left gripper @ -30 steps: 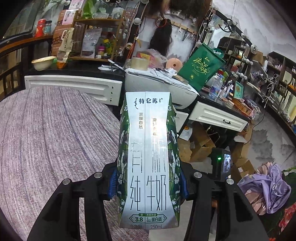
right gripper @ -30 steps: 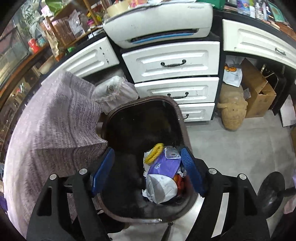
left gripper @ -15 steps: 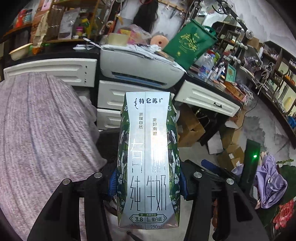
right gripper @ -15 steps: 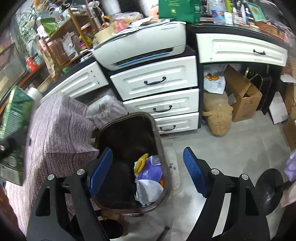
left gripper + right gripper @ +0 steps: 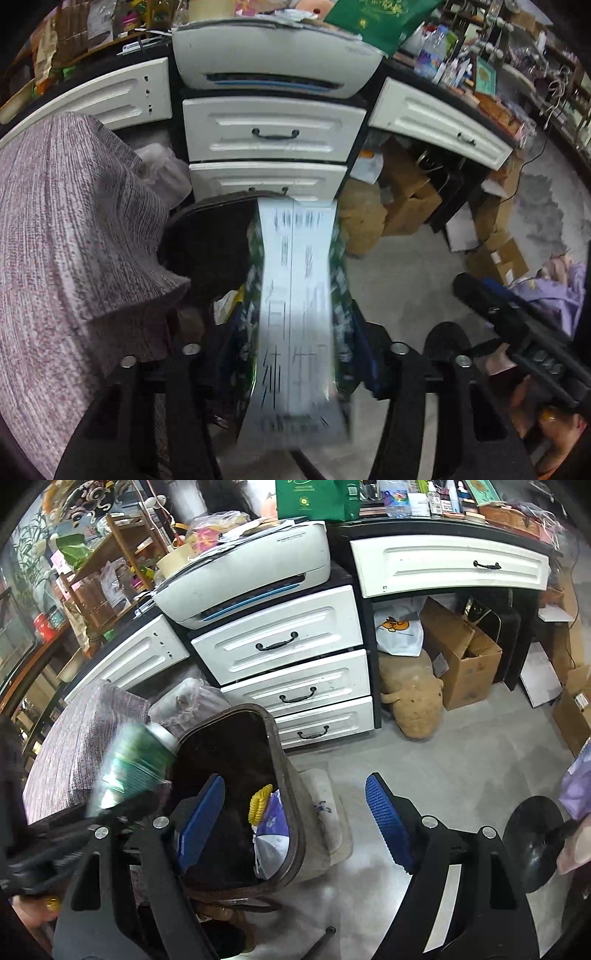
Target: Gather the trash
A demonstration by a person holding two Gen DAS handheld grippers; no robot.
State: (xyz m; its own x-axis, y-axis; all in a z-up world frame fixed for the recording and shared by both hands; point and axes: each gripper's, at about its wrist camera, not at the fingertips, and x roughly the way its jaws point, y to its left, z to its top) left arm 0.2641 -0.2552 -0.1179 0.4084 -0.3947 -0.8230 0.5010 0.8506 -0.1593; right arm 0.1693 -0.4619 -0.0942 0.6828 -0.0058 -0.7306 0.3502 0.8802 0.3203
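A silver and green milk carton (image 5: pixel 295 317), motion-blurred, stands between the fingers of my left gripper (image 5: pixel 295 354), just above the dark brown trash bin (image 5: pixel 199 236). Whether the pads still grip it cannot be told. In the right wrist view the carton (image 5: pixel 133 764) hangs at the bin's left rim (image 5: pixel 284 775). The bin holds a yellow ring (image 5: pixel 260 803) and white and purple wrappers (image 5: pixel 271 834). My right gripper (image 5: pixel 295 819) is open and empty, over the bin's right side.
A purple-grey cloth-covered table (image 5: pixel 62 258) borders the bin on the left. White drawers (image 5: pixel 295 664) and a printer (image 5: pixel 251 572) stand behind it. Cardboard boxes (image 5: pixel 461 653) and a tan plush toy (image 5: pixel 413 701) lie on the floor to the right.
My left gripper has tilted down and moved over the bin with the carton, which now looks blurred. My right gripper has drawn back to the right of the bin.
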